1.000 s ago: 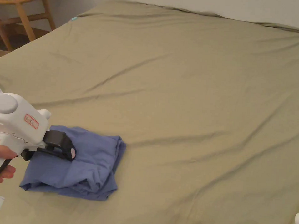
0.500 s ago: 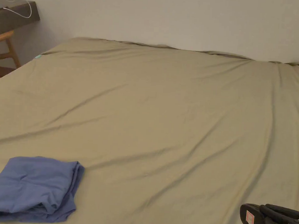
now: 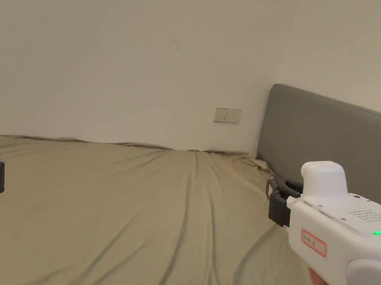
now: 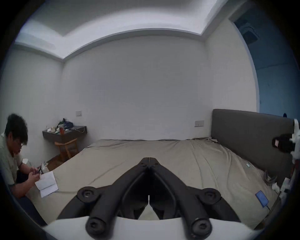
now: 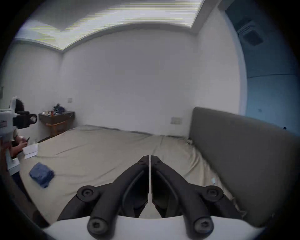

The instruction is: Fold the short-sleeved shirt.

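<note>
While a second ago the left gripper (image 4: pixel 148 160) touched the folded blue shirt (image 5: pixel 41 174), both it and the right gripper (image 5: pixel 150 158) now hover clenched, empty.

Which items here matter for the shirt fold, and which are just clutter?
Job:
- folded blue short-sleeved shirt on the olive bed sheet
- left claw, shut, empty
- right claw, shut, empty

Lying about:
- blue phone on a cable
- white open booklet beside a seated person
- cluttered dark wall shelf
- grey padded headboard
</note>
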Available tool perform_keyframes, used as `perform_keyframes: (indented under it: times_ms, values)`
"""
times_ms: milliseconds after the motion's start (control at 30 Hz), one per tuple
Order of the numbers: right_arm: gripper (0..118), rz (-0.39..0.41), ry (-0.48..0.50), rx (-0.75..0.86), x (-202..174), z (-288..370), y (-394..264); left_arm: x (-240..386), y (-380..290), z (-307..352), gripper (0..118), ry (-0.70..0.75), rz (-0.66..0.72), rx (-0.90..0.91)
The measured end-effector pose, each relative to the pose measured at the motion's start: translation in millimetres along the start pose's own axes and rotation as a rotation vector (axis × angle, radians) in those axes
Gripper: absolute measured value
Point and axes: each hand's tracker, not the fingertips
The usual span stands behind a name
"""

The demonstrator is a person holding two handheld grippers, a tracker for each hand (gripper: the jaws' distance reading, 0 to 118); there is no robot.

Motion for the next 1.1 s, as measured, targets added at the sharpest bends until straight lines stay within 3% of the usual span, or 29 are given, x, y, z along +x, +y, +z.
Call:
perform_keyframes:
  times_ms: [67, 100, 133, 167, 200, 367, 667, 867, 1100]
  values:
    - [8, -0.007, -0.048, 0.036, 5.4, -3.2, 1.7, 10.0, 4.7, 2.9, 0, -0.043, 0.028, 0.018]
    - [53, -0.001, -0.079, 0.048, 6.5, -3.3, 2.7, 13.4, 7.3, 5.5, 1, -0.058, 0.033, 0.014]
    - [103, 0.013, -0.107, 0.021, 6.7, -8.2, 2.3, 17.3, 9.1, 7.6, 19, -0.056, 0.024, 0.017]
    - [118, 0.012, -0.119, -0.009, 7.3, -12.5, 1.6, 20.6, 10.4, 8.6, 63, -0.053, 0.012, 0.017]
    - [118, 0.016, -0.105, 0.044, 7.3, -10.4, 1.7, 25.0, 10.5, 5.4, 118, -0.057, -0.004, 0.013]
    - [118, 0.003, -0.107, 0.049, 5.4, -3.9, -4.4, 37.2, 21.3, 19.4, 118, -0.063, -0.076, 0.063]
    - [118, -0.041, -0.079, 0.059, 3.8, 9.8, 4.7, 22.6, 20.7, 30.3, 118, -0.044, -0.021, 0.066]
    - [118, 0.001, -0.125, 0.065, -1.4, 15.2, 8.8, 13.3, 15.8, 26.9, 118, -0.035, 0.022, 0.004]
    - [118, -0.004, -0.099, 0.086, -2.7, 15.3, 13.6, 5.2, 14.9, 30.7, 118, -0.021, 0.023, 0.063]
